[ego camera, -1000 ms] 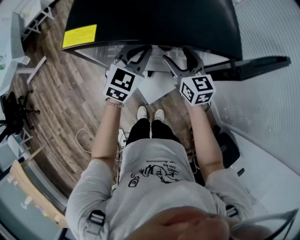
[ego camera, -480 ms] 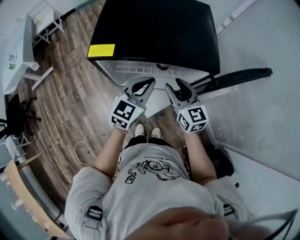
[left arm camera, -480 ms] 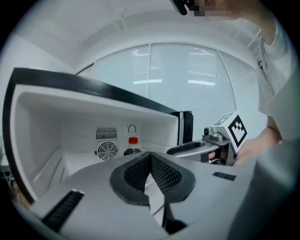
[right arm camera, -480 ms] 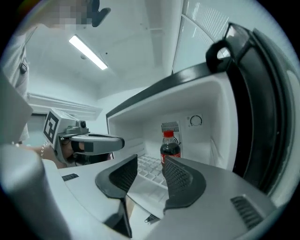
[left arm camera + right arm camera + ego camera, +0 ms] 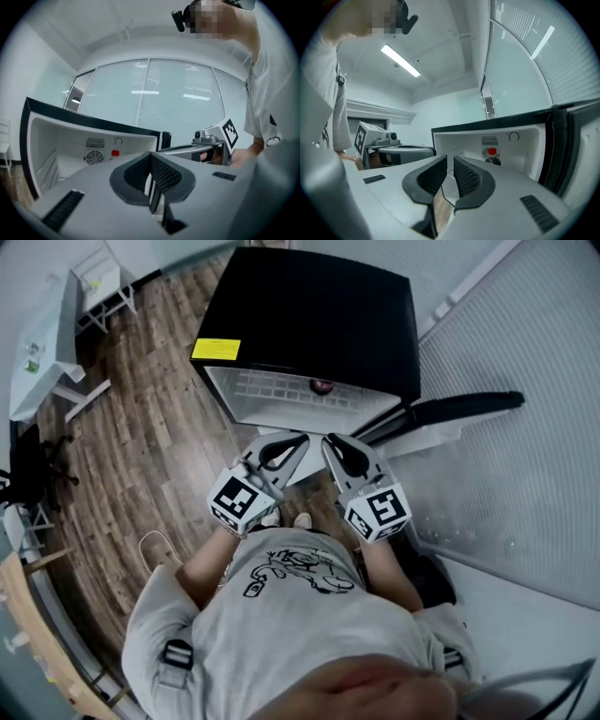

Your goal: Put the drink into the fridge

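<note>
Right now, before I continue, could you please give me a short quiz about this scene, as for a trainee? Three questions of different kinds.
1. True or false: the door of the fridge is closed.
2. Where is the drink? A) on the floor B) inside the fridge C) on top of the fridge
3. What do the jaws of the left gripper hold?

Key: 1 false, the door stands open. 2 B. 3 nothing; the jaws are together and empty.
</note>
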Tool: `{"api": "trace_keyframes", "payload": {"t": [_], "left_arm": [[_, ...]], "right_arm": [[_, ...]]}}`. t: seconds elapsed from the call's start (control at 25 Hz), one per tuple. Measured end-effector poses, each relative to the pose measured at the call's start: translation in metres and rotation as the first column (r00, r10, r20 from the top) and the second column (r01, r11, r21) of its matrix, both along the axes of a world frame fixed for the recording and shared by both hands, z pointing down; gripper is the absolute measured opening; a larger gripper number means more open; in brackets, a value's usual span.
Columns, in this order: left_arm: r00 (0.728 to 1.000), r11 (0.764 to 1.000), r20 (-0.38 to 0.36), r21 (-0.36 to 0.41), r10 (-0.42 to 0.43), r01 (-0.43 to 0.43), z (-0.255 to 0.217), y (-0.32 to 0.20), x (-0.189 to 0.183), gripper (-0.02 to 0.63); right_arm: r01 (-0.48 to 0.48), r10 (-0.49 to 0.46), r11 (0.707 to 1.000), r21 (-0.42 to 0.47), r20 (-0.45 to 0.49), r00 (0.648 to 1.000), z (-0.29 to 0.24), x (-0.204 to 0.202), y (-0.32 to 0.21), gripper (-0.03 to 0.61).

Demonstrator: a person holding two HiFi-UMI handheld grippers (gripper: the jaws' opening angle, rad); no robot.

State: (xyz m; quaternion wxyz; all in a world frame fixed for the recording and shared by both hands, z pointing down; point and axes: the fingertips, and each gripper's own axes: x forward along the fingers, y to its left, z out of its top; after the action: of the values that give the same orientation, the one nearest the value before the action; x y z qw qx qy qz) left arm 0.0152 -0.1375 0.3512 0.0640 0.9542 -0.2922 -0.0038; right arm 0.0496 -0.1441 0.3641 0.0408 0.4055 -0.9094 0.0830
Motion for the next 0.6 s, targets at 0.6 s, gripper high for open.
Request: {"api": "trace_keyframes", "payload": {"t": [0.6], "left_arm": [[0.997,1.0,-0.072,0.021,-0.006,0.007,-0.044,0.062,-0.006,0.002]], "right_arm": [[0.07,-0.069,0.996,0.059,-0.015,0.997,-0.04,-0.018,0.062,0.043]]}}
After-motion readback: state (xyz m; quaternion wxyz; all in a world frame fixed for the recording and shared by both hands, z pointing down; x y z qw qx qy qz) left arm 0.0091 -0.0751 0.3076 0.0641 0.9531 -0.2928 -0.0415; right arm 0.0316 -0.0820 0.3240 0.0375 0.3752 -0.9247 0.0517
